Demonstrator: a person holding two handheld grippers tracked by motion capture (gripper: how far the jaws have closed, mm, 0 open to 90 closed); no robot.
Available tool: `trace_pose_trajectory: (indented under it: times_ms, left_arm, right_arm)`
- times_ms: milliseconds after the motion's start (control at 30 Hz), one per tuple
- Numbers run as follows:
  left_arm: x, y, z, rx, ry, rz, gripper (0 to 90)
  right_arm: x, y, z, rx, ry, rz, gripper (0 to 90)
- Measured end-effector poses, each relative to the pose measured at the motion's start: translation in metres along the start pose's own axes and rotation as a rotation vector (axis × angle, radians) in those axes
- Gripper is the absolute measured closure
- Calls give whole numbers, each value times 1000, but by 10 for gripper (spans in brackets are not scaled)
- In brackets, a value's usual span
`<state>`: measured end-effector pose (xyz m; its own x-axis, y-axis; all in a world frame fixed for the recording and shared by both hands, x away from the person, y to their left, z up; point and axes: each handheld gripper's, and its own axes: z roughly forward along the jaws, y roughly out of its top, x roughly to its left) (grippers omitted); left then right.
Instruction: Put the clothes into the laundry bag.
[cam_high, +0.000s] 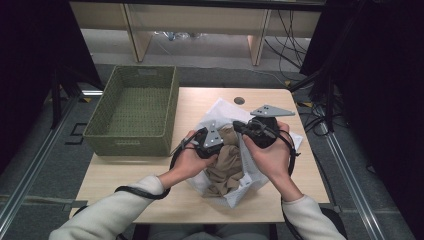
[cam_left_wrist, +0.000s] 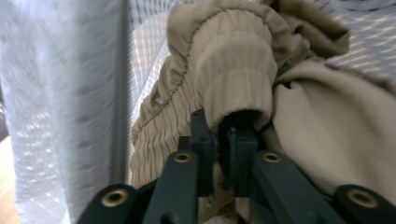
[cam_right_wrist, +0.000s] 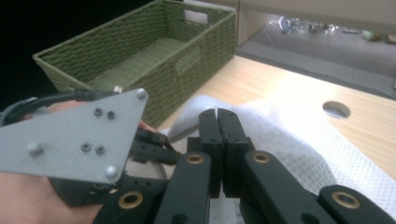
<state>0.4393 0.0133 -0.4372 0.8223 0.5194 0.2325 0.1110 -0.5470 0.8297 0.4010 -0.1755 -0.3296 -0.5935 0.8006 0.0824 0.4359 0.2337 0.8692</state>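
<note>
A white mesh bag (cam_high: 220, 111) lies open on the table with a beige garment (cam_high: 225, 167) bunched inside it. My left gripper (cam_high: 221, 148) reaches into the bag. Seen in the left gripper view, its jaws stand a narrow gap apart (cam_left_wrist: 224, 128), and the garment's ribbed cuff (cam_left_wrist: 236, 70) rests on their tips without being pinched. My right gripper (cam_high: 240, 130) is at the bag's right edge. Its jaws (cam_right_wrist: 217, 112) are shut, and a fold of the mesh bag (cam_right_wrist: 289, 140) rises up to them. The left gripper's grey plate (cam_right_wrist: 79, 140) sits close beside it.
A green woven basket (cam_high: 127, 145) stands at the table's left, its inside bare, and is seen close by in the right gripper view (cam_right_wrist: 140, 60). A round hole (cam_high: 239, 100) is in the tabletop (cam_high: 125, 175) behind the bag. Cables trail from both grippers.
</note>
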Motion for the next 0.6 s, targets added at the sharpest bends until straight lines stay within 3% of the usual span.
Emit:
trace_pose_trajectory:
  times_ms: [100, 200, 333, 433, 600]
  left_arm:
    - [5, -3, -7, 4, -3, -14, 661]
    - [9, -8, -23, 18, -3, 4, 556]
    - [11, -17, -49, 17, -25, -5, 464]
    - [8, -24, -67, 12, -66, -15, 440]
    - [-12, -34, -75, -4, -198, -26, 367]
  right_arm:
    - [-6, -2, 1, 15, -11, 9, 900]
    - [-8, -3, 1, 20, -21, 19, 900]
    - [-9, -3, 2, 10, -20, 13, 900]
    - [-9, -3, 2, 11, -22, 13, 900]
    - [-8, -3, 3, 23, -25, 14, 900]
